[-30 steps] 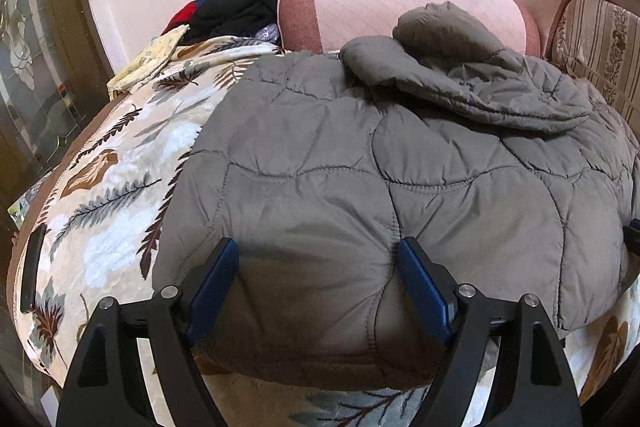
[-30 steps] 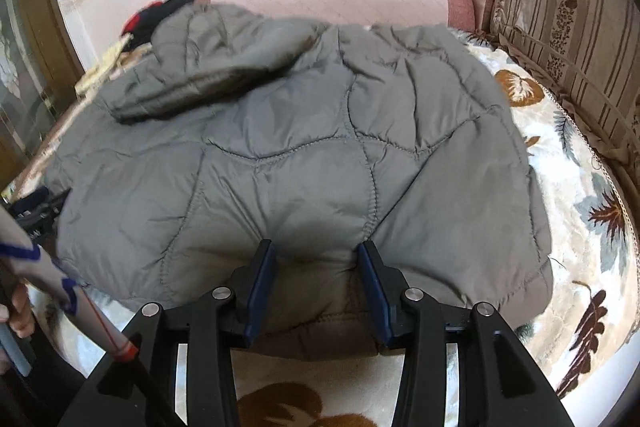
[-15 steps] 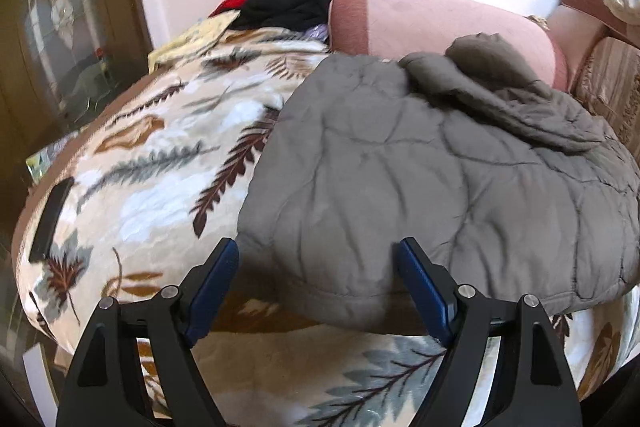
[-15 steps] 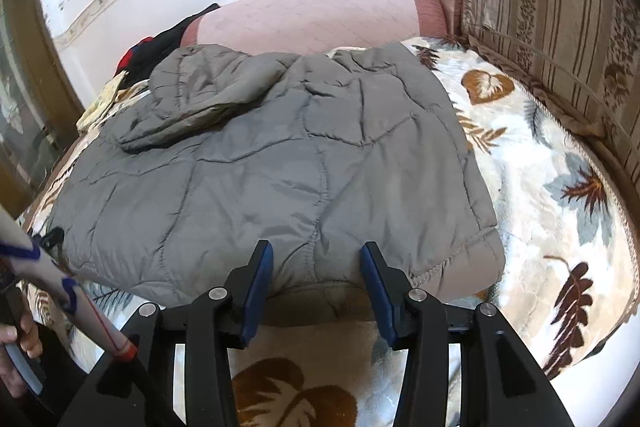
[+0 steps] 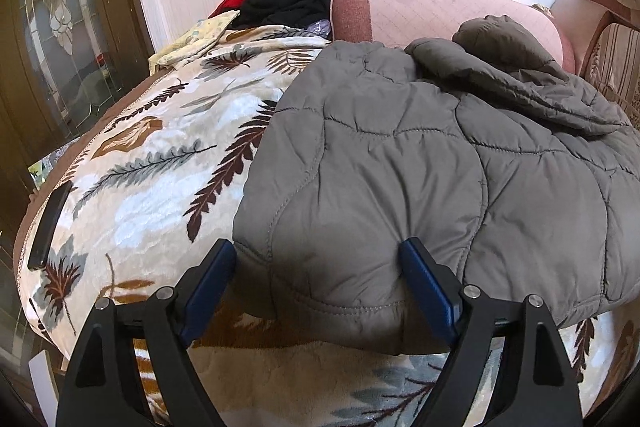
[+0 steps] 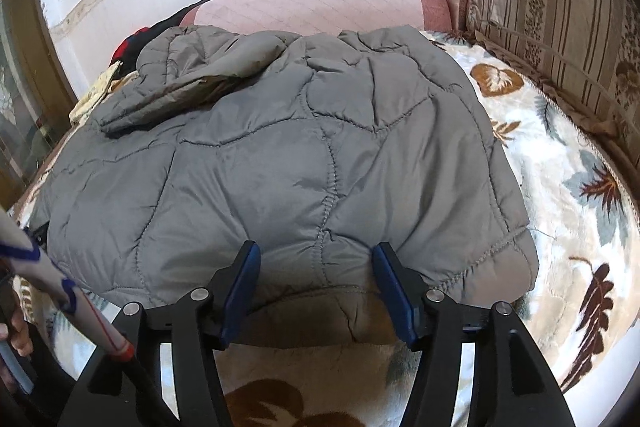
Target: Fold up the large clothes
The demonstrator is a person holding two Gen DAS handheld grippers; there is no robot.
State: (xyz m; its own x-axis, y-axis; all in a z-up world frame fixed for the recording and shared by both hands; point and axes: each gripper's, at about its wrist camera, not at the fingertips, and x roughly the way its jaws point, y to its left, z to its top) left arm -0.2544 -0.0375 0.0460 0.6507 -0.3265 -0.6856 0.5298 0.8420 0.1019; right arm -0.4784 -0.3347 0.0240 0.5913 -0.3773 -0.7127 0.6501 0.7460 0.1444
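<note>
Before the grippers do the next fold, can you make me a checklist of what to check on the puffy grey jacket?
1. Grey jacket lying flat on the leaf blanket: ok.
2. Sleeve folded over the top: ok.
3. Left hand-held gripper at the near hem, jaws opening around it: ok.
4. Right hand-held gripper at the near hem, jaws opening: ok.
5. Pads pinching cloth: not ok.
6. Other sleeve tucked in: cannot tell.

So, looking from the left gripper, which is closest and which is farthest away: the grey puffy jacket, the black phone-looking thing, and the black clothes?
From the left gripper, in the left wrist view:
1. Grey jacket: nearest, its hem lies between the opening gripper's fingers.
2. Flat black thing: off to the left, at the edge of the leaf-print blanket.
3. Black clothes: farthest, piled by the wall.
</note>
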